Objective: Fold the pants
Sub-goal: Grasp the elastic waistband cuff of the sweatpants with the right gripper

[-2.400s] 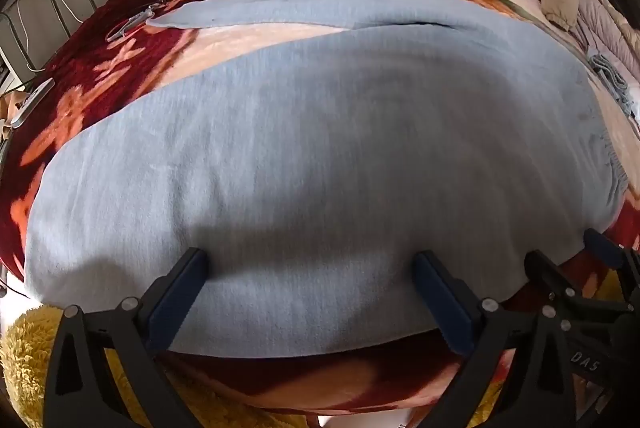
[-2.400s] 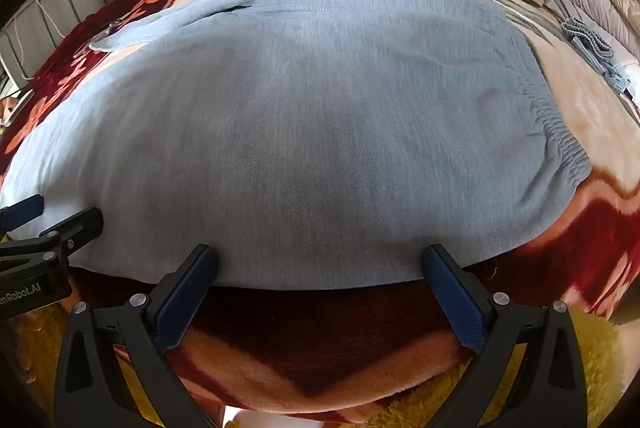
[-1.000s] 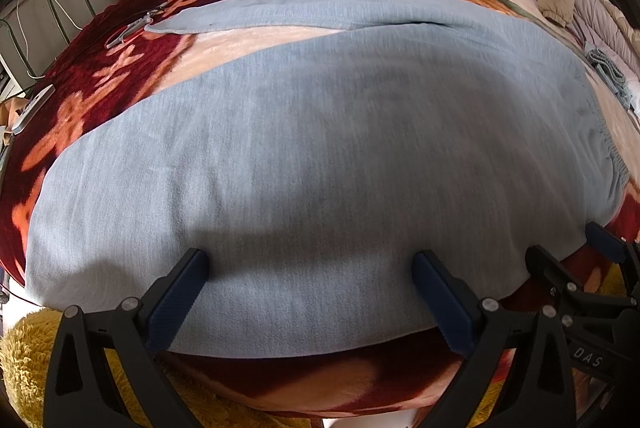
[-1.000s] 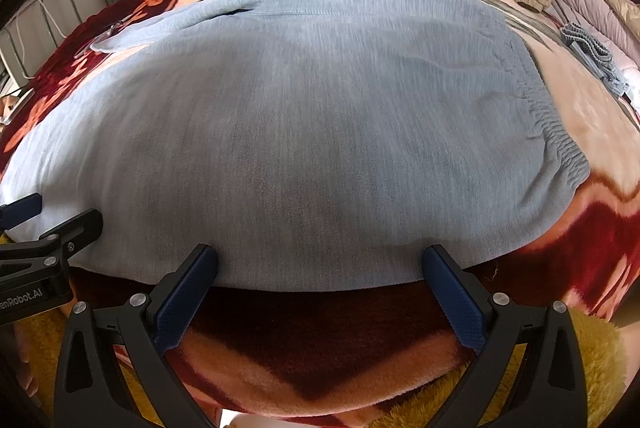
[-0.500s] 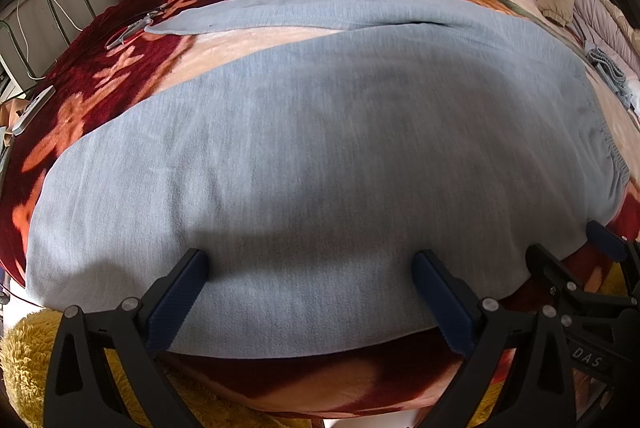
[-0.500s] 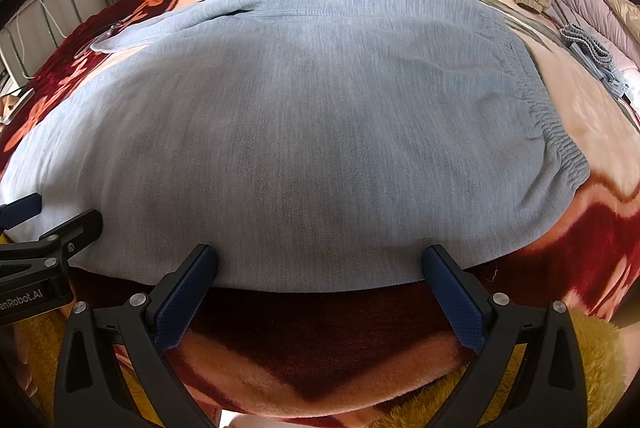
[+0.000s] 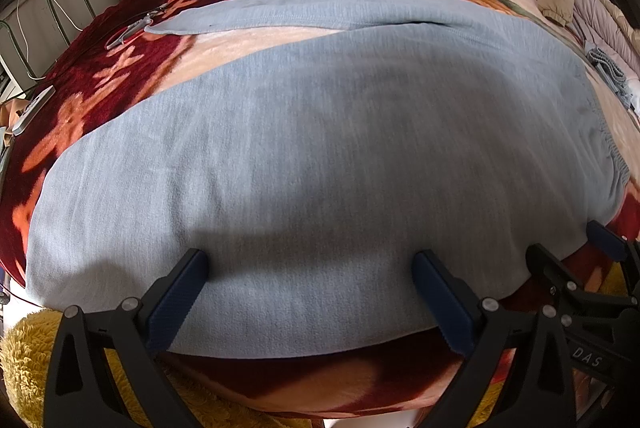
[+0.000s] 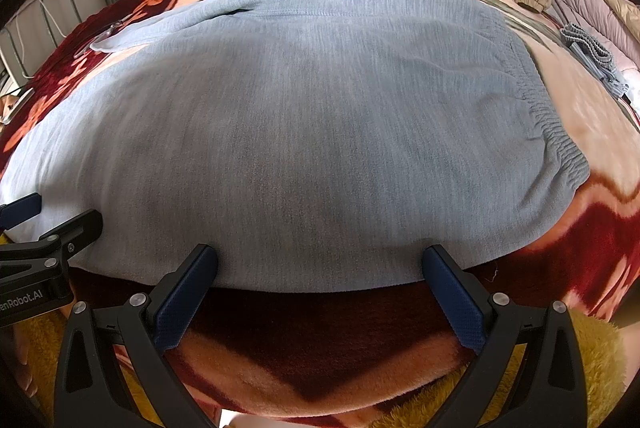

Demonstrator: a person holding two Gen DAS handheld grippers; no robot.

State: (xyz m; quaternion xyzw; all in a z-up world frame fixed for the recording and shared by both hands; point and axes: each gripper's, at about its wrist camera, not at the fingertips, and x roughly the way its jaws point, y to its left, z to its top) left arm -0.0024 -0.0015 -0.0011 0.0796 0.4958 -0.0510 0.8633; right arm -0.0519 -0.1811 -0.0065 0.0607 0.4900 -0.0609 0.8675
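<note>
One pair of grey pants (image 7: pixel 320 148) lies flat along the bed's (image 8: pixel 600 248) near edge, legs splayed. The left gripper (image 7: pixel 310 264) and right gripper (image 8: pixel 320 256) hover at the near hem, fingers spread wide, apparently holding nothing. Pinching blanket along with cloth could drag the fold askew.

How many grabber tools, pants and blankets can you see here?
Grippers: 2, the left gripper and the right gripper, both with jaws open
Gray pants: 1
Flowery blanket: 1
Total: 4
</note>
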